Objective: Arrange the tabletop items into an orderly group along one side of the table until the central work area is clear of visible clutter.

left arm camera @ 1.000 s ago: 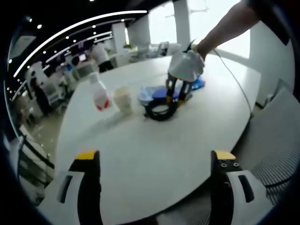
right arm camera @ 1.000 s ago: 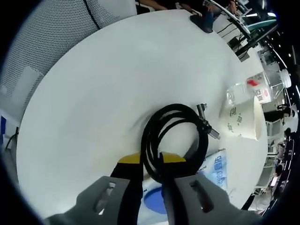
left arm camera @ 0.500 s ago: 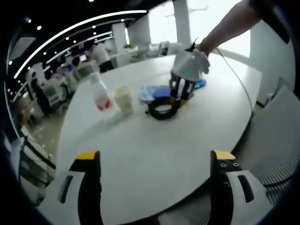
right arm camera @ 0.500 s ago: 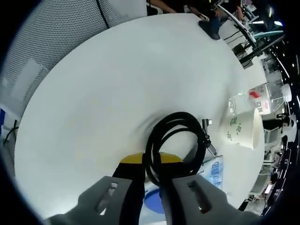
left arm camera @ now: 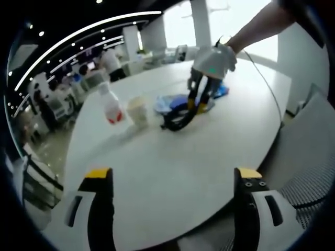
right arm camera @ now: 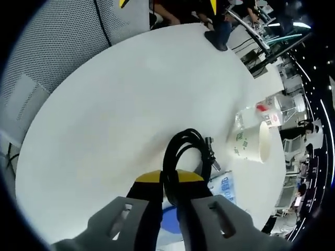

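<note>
Right gripper view: the right claw [right arm camera: 168,184] is clenched on the black cable coil [right arm camera: 184,152], low centre, near a paper cup [right arm camera: 251,145]. Left claw [left arm camera: 175,180] gapes wide over the white desk [left arm camera: 172,157].

I'm looking across a large round white surface [left arm camera: 172,172] in an open office. A curved light strip [left arm camera: 84,32] and rows of small spots run over a dark ceiling. Bright windows [left arm camera: 246,21] stand behind white columns [left arm camera: 201,23]. People [left arm camera: 110,60] move among desks at the far side. A grey mesh chair back [right arm camera: 57,36] stands just beside the surface's edge.
</note>
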### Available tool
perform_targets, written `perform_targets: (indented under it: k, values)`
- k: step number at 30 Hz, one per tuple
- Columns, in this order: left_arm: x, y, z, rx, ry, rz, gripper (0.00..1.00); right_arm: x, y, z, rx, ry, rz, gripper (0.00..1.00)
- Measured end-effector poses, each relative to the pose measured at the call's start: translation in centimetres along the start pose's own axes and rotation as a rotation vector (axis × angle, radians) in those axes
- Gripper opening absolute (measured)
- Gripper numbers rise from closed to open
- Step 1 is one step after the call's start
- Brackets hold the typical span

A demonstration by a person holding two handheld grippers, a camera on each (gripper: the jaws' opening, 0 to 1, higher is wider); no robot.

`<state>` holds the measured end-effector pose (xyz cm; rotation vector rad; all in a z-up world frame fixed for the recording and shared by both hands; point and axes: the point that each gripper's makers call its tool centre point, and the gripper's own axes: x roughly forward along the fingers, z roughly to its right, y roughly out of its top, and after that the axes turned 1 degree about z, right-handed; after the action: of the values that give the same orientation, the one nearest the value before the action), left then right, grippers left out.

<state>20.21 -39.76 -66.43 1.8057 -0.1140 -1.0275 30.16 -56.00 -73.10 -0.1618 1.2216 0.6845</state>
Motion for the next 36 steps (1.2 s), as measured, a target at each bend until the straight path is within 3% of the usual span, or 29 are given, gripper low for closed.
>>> perform_targets:
  k: [24,36]
  values:
    - [0.0,-0.2,0.0,0.008,0.000,-0.007,0.90,-2.8,1.0,3.5,0.068,-0.137,0.043,0.05]
    - [0.0,0.2,0.3,0.008,-0.011,0.013,0.90,-5.1,0.7,3.7,0.103,-0.189,0.049,0.05]
